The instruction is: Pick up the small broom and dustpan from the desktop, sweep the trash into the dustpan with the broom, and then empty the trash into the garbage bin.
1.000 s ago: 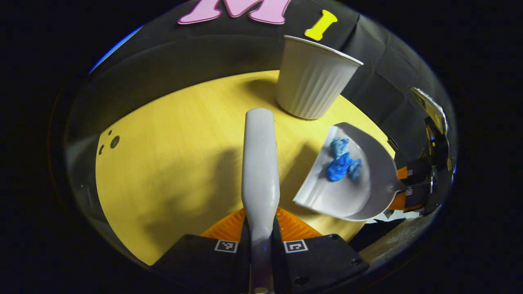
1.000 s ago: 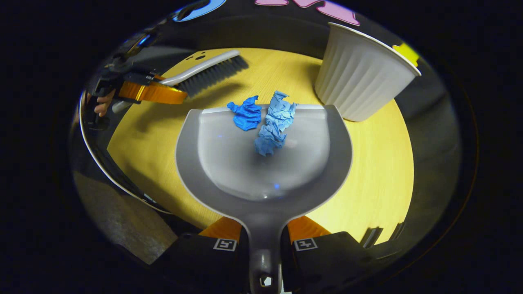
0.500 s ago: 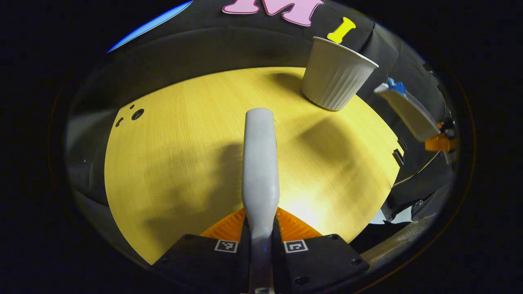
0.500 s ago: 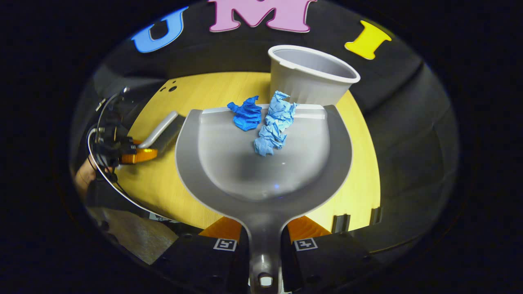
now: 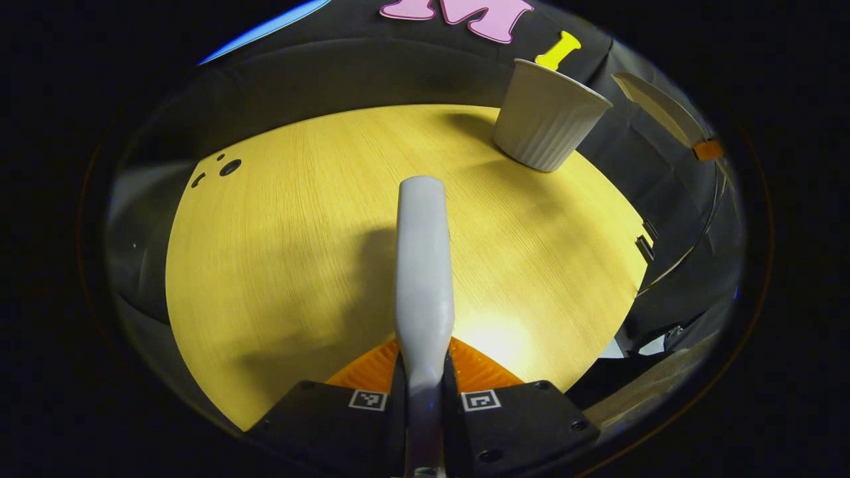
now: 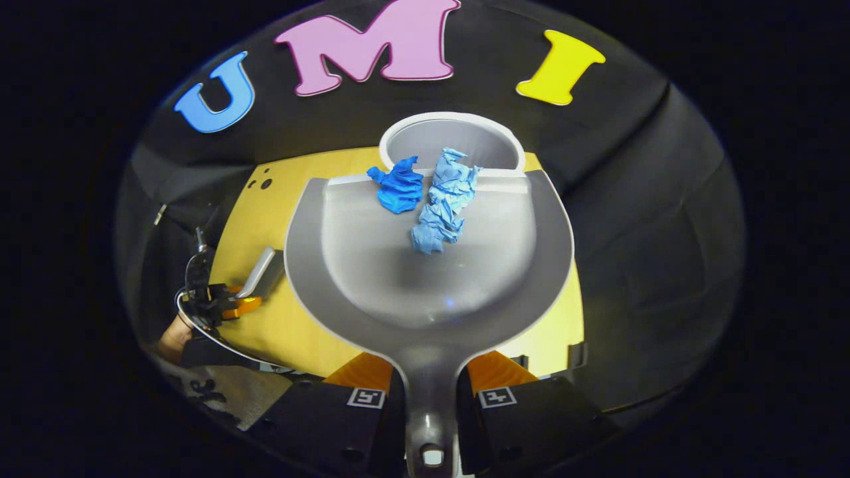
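Since a second ago the dustpan [image 6: 428, 265] has risen from low over the bench [image 5: 299, 232] until its front lip hangs over the mouth of the bin [image 6: 451, 139], which stands at the bench's far edge.

Left of the bin, the left hand-held gripper [image 5: 423, 392] is closed on the handle of the broom [image 5: 424, 265] and holds it low over the bare bench, well apart from the bin, likely to keep it clear of the tipping.

Nearer the bin, the right hand-held gripper [image 6: 430, 398] is clamped on the dustpan's handle. Two crumpled blue scraps of trash [image 6: 428, 196] lie against the pan's front lip, right at the bin's rim, so a forward tilt should drop them in. In the left gripper view the dustpan [image 5: 657, 109] shows raised to the right of the bin [image 5: 548, 116].
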Motion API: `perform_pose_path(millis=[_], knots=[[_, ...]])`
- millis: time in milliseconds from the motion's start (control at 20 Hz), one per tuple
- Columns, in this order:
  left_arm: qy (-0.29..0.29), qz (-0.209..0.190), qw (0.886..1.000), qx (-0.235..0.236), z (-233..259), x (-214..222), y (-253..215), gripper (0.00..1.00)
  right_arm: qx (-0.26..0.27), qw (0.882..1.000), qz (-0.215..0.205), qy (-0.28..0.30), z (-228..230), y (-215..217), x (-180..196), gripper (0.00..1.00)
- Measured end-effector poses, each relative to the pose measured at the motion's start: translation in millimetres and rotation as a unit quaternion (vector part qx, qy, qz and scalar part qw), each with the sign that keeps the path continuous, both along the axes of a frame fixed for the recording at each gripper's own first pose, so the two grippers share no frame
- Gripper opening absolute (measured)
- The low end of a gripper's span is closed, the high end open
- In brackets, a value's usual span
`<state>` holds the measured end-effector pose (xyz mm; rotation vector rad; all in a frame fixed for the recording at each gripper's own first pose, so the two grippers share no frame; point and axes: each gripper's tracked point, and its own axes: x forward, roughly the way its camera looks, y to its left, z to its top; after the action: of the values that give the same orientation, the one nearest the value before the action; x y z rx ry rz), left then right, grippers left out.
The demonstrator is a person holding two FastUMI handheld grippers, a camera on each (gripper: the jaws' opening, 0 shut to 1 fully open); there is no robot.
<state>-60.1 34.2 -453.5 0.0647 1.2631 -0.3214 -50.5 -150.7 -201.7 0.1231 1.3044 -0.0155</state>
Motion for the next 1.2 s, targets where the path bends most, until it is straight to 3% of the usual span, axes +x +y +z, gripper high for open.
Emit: perform_pose_path(millis=[150, 400, 500, 700, 850, 1200], knots=[[0.001, -0.005, 1.0, -0.005, -4.0, -3.1, 0.2, 0.27, -0.024, 1.0, -0.011, 0.015, 5.0, -33.9, 40.9, 0.36], [0.008, -0.001, 1.0, -0.009, -13.0, -7.0, 5.1, 0.27, -0.078, 0.994, 0.021, 0.073, -7.4, -63.3, 77.1, 0.36], [0.007, 0.002, 1.0, -0.009, -12.7, -6.1, 6.2, 0.27, -0.087, 0.991, 0.041, 0.097, -4.9, -68.3, 75.5, 0.36], [0.005, 0.012, 1.0, -0.007, -13.3, -7.8, 7.8, 0.27, -0.133, 0.978, 0.084, 0.137, -3.3, -83.8, 78.5, 0.36], [0.009, 0.02, 1.0, -0.007, -17.5, -9.6, 10.6, 0.27, -0.186, 0.958, 0.136, 0.171, 2.7, -107.5, 76.5, 0.36], [0.013, 0.029, 0.999, -0.006, -20.0, -12.7, 12.3, 0.27, -0.214, 0.937, 0.193, 0.2, 14.5, -119.0, 85.5, 0.36]])
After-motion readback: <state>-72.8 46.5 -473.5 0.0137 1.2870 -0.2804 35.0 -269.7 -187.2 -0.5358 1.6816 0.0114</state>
